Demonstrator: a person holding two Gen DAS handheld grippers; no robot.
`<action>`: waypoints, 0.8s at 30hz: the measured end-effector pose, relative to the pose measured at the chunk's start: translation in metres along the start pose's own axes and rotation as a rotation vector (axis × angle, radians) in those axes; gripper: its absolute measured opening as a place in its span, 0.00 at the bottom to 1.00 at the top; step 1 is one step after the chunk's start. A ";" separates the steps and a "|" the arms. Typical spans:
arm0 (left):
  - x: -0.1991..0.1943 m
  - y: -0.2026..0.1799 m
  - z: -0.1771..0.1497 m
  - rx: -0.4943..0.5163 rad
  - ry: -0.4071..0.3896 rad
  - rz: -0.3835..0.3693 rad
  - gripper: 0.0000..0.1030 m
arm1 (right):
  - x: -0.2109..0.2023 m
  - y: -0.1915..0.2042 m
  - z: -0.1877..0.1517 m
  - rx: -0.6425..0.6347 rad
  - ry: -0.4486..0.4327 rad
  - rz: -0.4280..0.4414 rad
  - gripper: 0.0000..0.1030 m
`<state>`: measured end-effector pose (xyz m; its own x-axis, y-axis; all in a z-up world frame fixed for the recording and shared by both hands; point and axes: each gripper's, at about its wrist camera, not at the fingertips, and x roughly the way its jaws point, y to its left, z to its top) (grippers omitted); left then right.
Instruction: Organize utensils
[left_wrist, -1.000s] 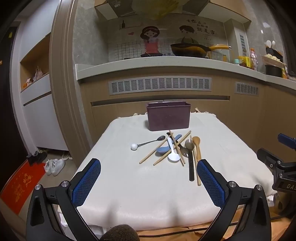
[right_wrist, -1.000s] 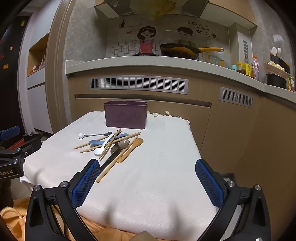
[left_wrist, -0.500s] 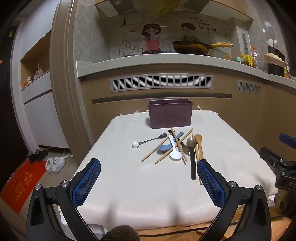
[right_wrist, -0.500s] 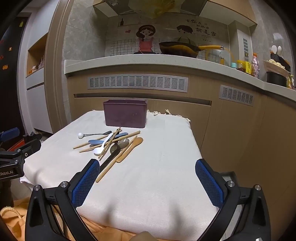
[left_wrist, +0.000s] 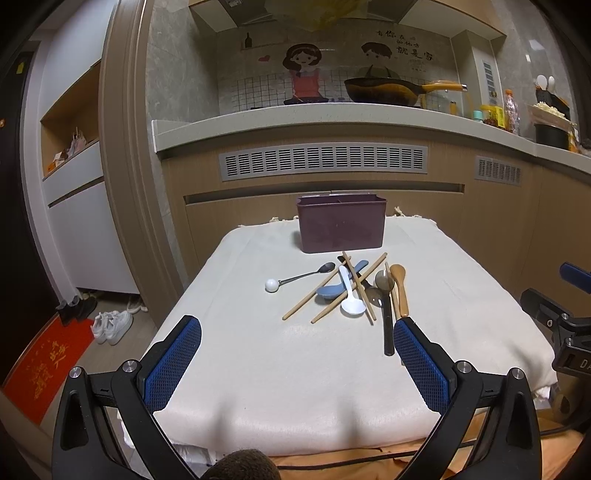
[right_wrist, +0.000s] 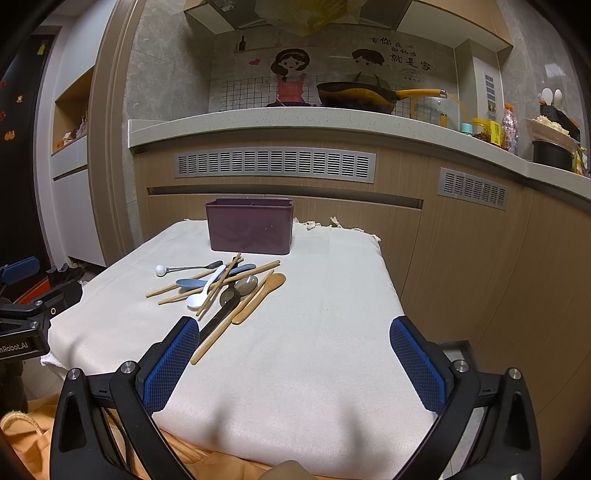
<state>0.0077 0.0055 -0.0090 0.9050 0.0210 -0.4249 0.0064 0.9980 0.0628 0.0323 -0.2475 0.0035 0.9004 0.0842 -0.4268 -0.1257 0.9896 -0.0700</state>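
A pile of utensils lies on a white-clothed table (left_wrist: 258, 354): a white spoon (left_wrist: 350, 295), a blue spoon (left_wrist: 334, 288), a metal spoon with a white ball end (left_wrist: 295, 279), wooden chopsticks (left_wrist: 354, 286), a wooden spoon (left_wrist: 400, 288) and a dark long-handled spoon (left_wrist: 386, 314). A purple divided holder (left_wrist: 341, 222) stands behind them. My left gripper (left_wrist: 297, 362) is open and empty, near the table's front edge. My right gripper (right_wrist: 293, 363) is open and empty, right of the pile (right_wrist: 225, 286); the holder (right_wrist: 249, 226) is beyond.
A kitchen counter (left_wrist: 332, 118) with a pan and bottles runs behind the table, with cabinets below. Shoes (left_wrist: 110, 325) and a red mat (left_wrist: 40, 365) lie on the floor to the left. Orange cloth (right_wrist: 33, 435) hangs below the table's front.
Both grippers have moved slightly forward toward the table; the utensils and holder look a little closer. Nothing was picked up.
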 end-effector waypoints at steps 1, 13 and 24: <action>0.001 0.000 0.001 0.001 0.001 -0.001 1.00 | 0.000 0.000 0.000 0.000 0.001 0.000 1.00; 0.000 0.001 -0.003 0.002 0.003 -0.002 1.00 | 0.001 0.000 0.002 0.001 0.003 0.005 1.00; 0.000 0.000 0.001 0.003 0.003 -0.002 1.00 | 0.002 0.000 0.002 0.001 0.004 0.005 1.00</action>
<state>0.0086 0.0059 -0.0082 0.9036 0.0188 -0.4280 0.0097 0.9979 0.0643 0.0344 -0.2468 0.0045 0.8982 0.0890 -0.4305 -0.1299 0.9893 -0.0664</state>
